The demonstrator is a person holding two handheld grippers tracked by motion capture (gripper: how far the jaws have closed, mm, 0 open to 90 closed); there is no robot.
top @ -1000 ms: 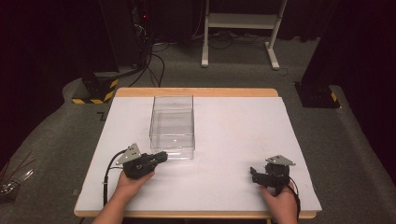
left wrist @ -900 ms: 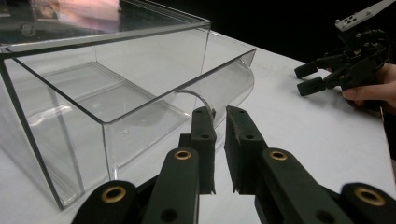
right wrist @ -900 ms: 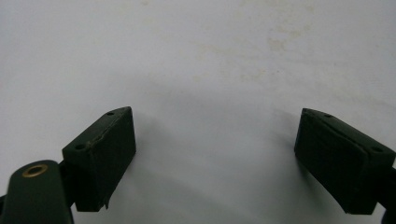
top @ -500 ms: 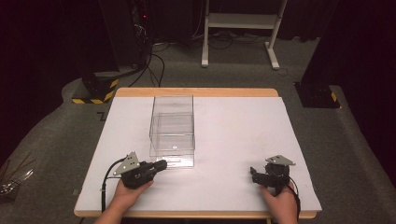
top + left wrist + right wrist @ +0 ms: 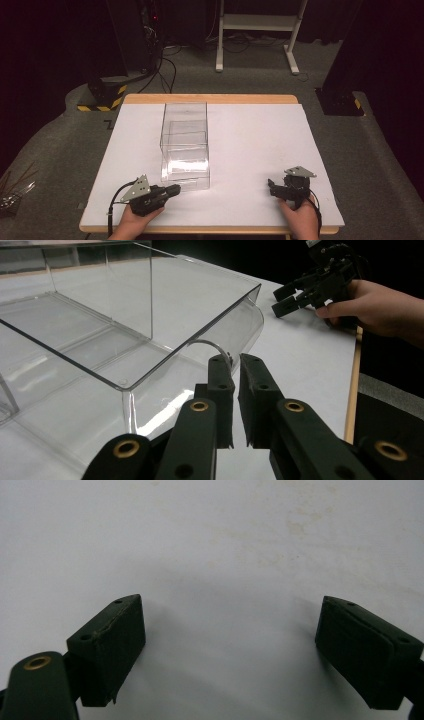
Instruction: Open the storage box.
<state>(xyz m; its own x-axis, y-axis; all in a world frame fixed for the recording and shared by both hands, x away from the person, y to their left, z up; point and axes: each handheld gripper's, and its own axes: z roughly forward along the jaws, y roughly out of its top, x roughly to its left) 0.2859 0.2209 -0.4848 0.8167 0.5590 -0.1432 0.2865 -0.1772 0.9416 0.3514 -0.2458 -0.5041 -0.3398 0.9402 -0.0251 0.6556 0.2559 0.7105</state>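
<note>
A clear plastic box (image 5: 184,145) stands on the white table (image 5: 250,135), left of the middle, its long side running away from me. My left gripper (image 5: 172,190) lies just in front of the box's near end, pointing right along it and apart from it. In the left gripper view the jaws of that gripper (image 5: 235,365) stand shut with nothing between them, and the box wall (image 5: 125,340) rises just beyond. My right gripper (image 5: 271,185) rests at the near right, held by a hand; in the right gripper view it (image 5: 230,630) is wide open over bare table.
The table's wooden near edge (image 5: 210,231) runs just behind both hands. Across the table, the left gripper view shows the right gripper (image 5: 295,295) and its hand (image 5: 380,310). Dark floor, cables and a white stand (image 5: 260,30) lie beyond the far edge.
My left gripper has drawn back from the box toward the near edge of the table. The box and the right gripper have stayed put.
</note>
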